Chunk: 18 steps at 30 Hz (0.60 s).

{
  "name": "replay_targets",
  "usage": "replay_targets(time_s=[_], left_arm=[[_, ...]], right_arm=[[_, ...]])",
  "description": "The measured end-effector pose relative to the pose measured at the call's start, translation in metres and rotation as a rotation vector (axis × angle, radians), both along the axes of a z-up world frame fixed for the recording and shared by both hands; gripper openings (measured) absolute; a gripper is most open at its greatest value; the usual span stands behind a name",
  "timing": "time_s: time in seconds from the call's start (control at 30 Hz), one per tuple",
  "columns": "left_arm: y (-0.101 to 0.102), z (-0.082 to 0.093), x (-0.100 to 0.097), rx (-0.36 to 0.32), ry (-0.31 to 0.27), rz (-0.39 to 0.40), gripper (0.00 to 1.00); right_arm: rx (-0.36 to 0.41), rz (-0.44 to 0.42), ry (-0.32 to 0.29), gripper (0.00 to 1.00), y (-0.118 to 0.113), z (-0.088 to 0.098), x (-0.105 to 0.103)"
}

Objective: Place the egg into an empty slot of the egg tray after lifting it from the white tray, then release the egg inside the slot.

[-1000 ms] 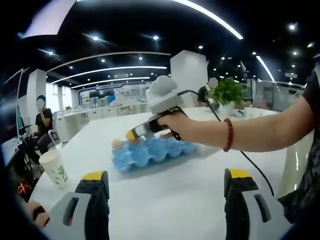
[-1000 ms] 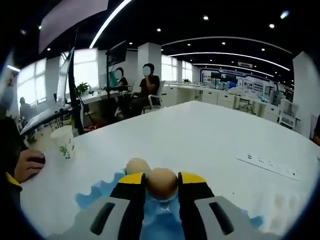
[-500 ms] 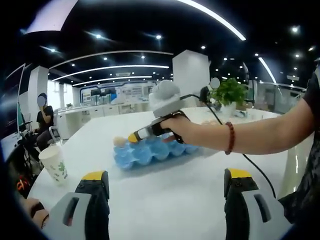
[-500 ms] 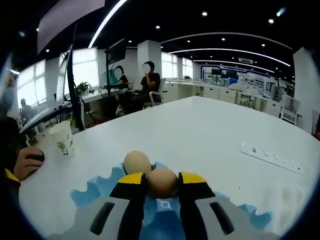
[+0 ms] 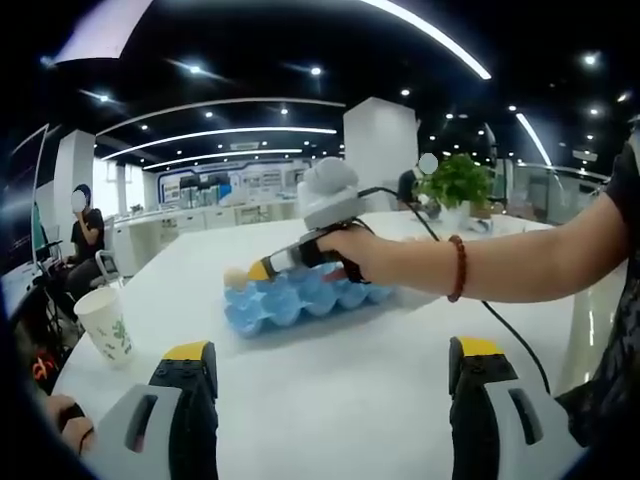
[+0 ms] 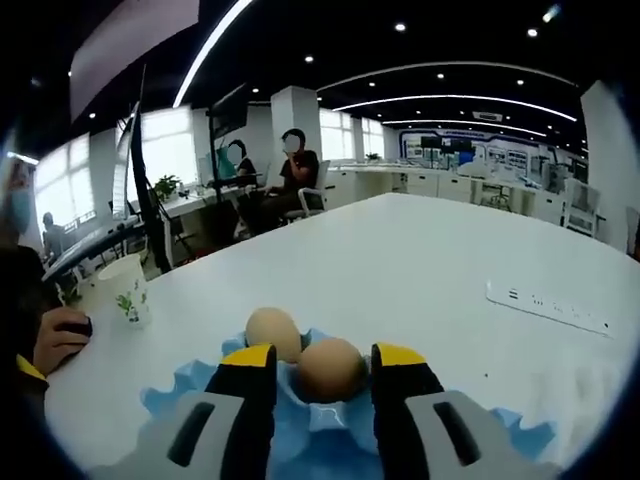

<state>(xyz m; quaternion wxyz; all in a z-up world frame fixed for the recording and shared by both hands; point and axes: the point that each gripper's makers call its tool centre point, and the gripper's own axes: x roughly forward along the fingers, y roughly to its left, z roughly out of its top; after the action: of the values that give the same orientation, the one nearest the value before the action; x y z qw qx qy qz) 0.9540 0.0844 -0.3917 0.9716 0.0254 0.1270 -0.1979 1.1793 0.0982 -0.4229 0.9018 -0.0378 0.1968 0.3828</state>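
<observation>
A blue egg tray (image 6: 180,388) lies on the white table, right under my right gripper (image 6: 324,352). A brown egg (image 6: 330,368) rests in a tray slot between the yellow-tipped jaws, with a small gap on each side, so this gripper is open. A second egg (image 6: 273,330) sits in the slot just beyond. In the left gripper view, the right gripper (image 5: 262,270) reaches over the near-left end of the egg tray (image 5: 300,300), held by a hand with a bead bracelet. My left gripper (image 5: 332,350) hovers open over bare table, nothing between its jaws.
A paper cup (image 5: 105,322) stands at the table's left edge, also the paper cup (image 6: 128,290) in the right gripper view. A white power strip (image 6: 548,308) lies to the right. A potted plant (image 5: 455,185) stands far back. People sit at desks (image 6: 290,180) beyond.
The right gripper's jaws have spread apart from the brown egg, which now sits lower in the blue slot. The left gripper has stayed in place.
</observation>
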Motion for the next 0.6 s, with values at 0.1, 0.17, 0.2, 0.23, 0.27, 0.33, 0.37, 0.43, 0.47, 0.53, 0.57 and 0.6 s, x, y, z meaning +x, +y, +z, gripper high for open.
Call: replay_targets(time_s=[0.1, 0.17, 0.2, 0.23, 0.27, 0.33, 0.37, 0.43, 0.47, 0.53, 0.57, 0.6], left_arm=[[-0.001, 0.002, -0.001, -0.004, -0.008, 0.001, 0.99], [-0.001, 0.003, -0.001, -0.007, -0.012, 0.0, 0.99], [-0.001, 0.004, -0.001, -0.008, -0.014, 0.001, 0.99], [-0.001, 0.004, -0.001, -0.007, -0.015, 0.002, 1.0], [-0.001, 0.004, -0.001, -0.006, -0.015, 0.003, 1.0], [-0.001, 0.003, -0.001, -0.006, -0.014, 0.004, 1.0], [-0.001, 0.003, -0.001, -0.006, -0.015, 0.004, 1.0], [-0.002, 0.003, -0.001, -0.007, -0.015, 0.003, 1.0], [-0.002, 0.003, -0.001, -0.008, -0.015, 0.003, 1.0], [-0.004, 0.004, -0.001, -0.01, -0.016, 0.002, 1.0], [-0.004, 0.004, -0.001, -0.012, -0.016, 0.001, 1.0], [-0.005, 0.004, -0.001, -0.013, -0.017, -0.001, 1.0]], right_arm=[[0.002, -0.011, -0.019, 0.45, -0.003, 0.003, 0.002], [0.012, -0.016, -0.035, 0.48, -0.006, 0.006, 0.002], [0.025, -0.021, -0.047, 0.49, -0.007, 0.009, 0.003], [0.033, -0.031, -0.056, 0.5, -0.01, 0.011, 0.004], [0.038, -0.032, -0.062, 0.52, -0.012, 0.012, 0.003], [0.045, -0.038, -0.073, 0.55, -0.016, 0.013, 0.003], [0.043, -0.045, -0.075, 0.57, -0.019, 0.012, 0.003], [0.043, -0.061, -0.083, 0.61, -0.024, 0.012, 0.003], [0.044, -0.069, -0.083, 0.63, -0.026, 0.012, 0.003], [0.043, -0.085, -0.082, 0.65, -0.031, 0.012, 0.002], [0.045, -0.092, -0.088, 0.66, -0.033, 0.013, 0.002], [0.044, -0.097, -0.09, 0.66, -0.034, 0.014, 0.001]])
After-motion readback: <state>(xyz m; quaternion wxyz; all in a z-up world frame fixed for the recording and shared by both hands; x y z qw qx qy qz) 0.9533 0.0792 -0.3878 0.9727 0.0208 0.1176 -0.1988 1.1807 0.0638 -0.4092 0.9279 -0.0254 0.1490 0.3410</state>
